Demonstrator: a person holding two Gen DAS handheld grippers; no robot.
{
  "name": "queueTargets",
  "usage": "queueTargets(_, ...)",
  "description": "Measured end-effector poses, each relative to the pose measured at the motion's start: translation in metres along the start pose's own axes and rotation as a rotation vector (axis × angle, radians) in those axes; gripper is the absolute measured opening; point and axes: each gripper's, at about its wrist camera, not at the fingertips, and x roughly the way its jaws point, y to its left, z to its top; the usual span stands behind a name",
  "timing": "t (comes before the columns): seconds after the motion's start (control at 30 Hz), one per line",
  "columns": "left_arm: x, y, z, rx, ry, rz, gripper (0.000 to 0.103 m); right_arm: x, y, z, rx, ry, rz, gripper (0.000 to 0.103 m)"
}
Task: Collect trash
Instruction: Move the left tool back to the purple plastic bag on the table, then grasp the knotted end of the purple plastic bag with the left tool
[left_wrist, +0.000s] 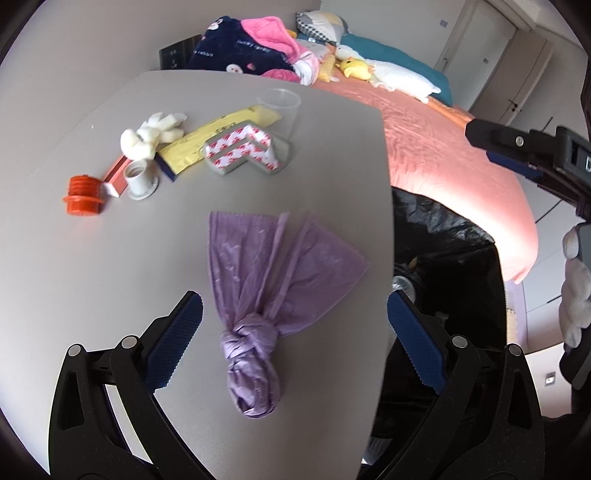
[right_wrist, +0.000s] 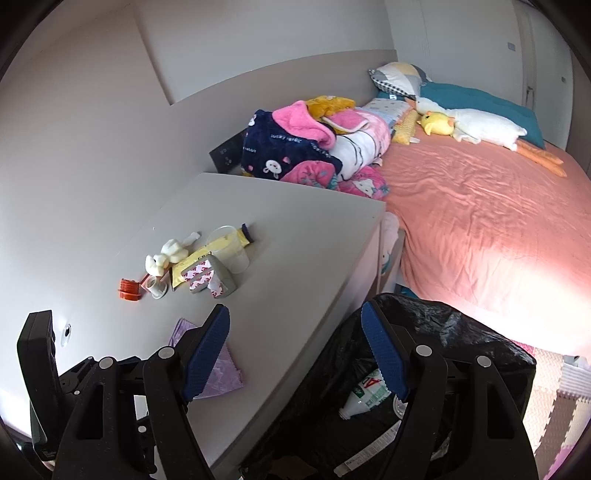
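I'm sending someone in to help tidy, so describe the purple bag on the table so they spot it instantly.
Find the grey table beside the pink bed. Near its front edge, apart from the clutter further back, lies the purple bag. It alone is thin lilac plastic, tied in a knot with its end fanned out flat.

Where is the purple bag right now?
The purple bag lies flat on the grey table, near its edge beside the black trash bag, with its knot between the left gripper's open fingers.

Lilac knotted bag (left_wrist: 258, 295), orange ribbed cap (left_wrist: 83, 195), yellow packet (left_wrist: 221, 136), black bin liner (right_wrist: 424, 369), salmon bedsheet (right_wrist: 480, 206)
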Motion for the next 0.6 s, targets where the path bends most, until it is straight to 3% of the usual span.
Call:
queueTargets(0.33, 0.011, 0.022, -0.011, -0.044, -0.006, 0.027, 0.095, 0.016, 0.015, -0.005, -0.043, 0.019, 0.037, 0.074)
queueTargets(0.53, 0.016, 0.027, -0.015, -0.040, 0.013, 0.029, 0.070, 0.032, 0.024, -0.006, -0.068, 0.053, 0.076, 0.074)
queueTargets(0.6, 0.016, 0.025, -0.017, -0.027, 0.015, 0.040, 0.063, 0.038, 0.028, -0.006, -0.083, 0.070, 0.087, 0.069)
